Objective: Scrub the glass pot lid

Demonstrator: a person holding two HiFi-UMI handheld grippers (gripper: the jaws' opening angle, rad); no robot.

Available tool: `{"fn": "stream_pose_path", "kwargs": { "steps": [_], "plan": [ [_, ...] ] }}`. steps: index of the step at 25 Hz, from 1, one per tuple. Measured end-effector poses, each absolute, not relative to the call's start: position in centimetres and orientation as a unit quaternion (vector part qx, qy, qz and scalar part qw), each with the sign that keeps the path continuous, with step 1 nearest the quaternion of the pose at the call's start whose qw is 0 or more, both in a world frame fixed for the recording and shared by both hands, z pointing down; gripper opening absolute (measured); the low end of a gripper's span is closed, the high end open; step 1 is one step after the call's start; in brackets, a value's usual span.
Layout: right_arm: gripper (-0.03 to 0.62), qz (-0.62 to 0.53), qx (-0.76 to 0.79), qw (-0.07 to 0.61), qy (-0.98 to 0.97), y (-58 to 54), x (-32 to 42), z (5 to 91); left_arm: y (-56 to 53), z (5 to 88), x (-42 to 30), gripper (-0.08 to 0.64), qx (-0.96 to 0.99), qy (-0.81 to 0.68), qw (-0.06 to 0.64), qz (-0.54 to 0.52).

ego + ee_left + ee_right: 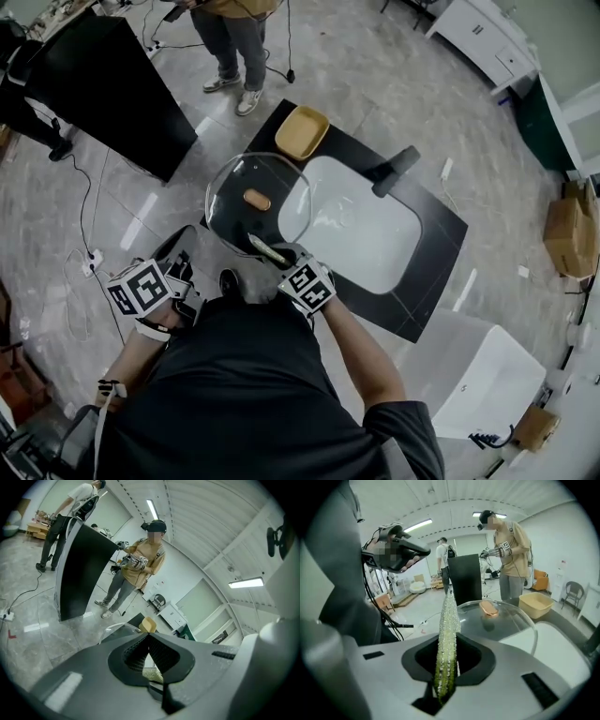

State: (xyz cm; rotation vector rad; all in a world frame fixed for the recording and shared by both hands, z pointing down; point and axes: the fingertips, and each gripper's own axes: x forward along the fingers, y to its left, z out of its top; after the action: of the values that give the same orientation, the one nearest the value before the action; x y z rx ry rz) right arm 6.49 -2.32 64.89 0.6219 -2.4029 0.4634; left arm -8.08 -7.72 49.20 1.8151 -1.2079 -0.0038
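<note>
The glass pot lid (234, 217) with a copper-coloured knob (257, 199) sits over the left end of the white sink (370, 234). My left gripper (197, 242) reaches its lower left rim. In the left gripper view that gripper (149, 635) is shut, and the lid's rim (114, 628) curves right up to the tips, so it appears pinched there. My right gripper (284, 259) is shut on a thin green scrub sponge (266, 249) whose end lies on the lid's near edge. In the right gripper view the sponge (449, 616) stands upright from the gripper (446, 644), with the lid (508, 620) and knob (489, 607) just beyond.
A black counter (441, 234) surrounds the sink, with a black faucet (396, 171) at its far side and a yellow basin (301, 132) at the far corner. A person (234, 42) stands beyond the counter. A black panel (103, 84) stands at the left and a white cabinet (483, 375) at the right.
</note>
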Motion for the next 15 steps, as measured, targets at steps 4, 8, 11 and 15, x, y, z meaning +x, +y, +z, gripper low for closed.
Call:
{"fn": "stream_pose_path", "kwargs": {
  "steps": [4,8,11,15],
  "plan": [
    [0.055,0.213,0.203,0.274,-0.916,-1.8,1.7,65.1,-7.3,49.2,-10.1,0.002,0.725,-0.510,0.463,-0.013],
    [0.055,0.229,0.207,0.288,-0.907,-2.5,0.7,67.1,-7.0,49.5,-11.7,0.002,0.712,-0.526,0.465,-0.022],
    [0.055,0.258,0.243,0.282,-0.892,-3.5,3.0,68.0,-7.0,49.4,-11.8,0.002,0.710,-0.527,0.467,-0.022],
    [0.055,0.294,0.285,0.265,-0.873,-4.7,6.9,68.4,-7.4,49.3,-11.0,0.002,0.715,-0.519,0.468,-0.017]
  ]
}}
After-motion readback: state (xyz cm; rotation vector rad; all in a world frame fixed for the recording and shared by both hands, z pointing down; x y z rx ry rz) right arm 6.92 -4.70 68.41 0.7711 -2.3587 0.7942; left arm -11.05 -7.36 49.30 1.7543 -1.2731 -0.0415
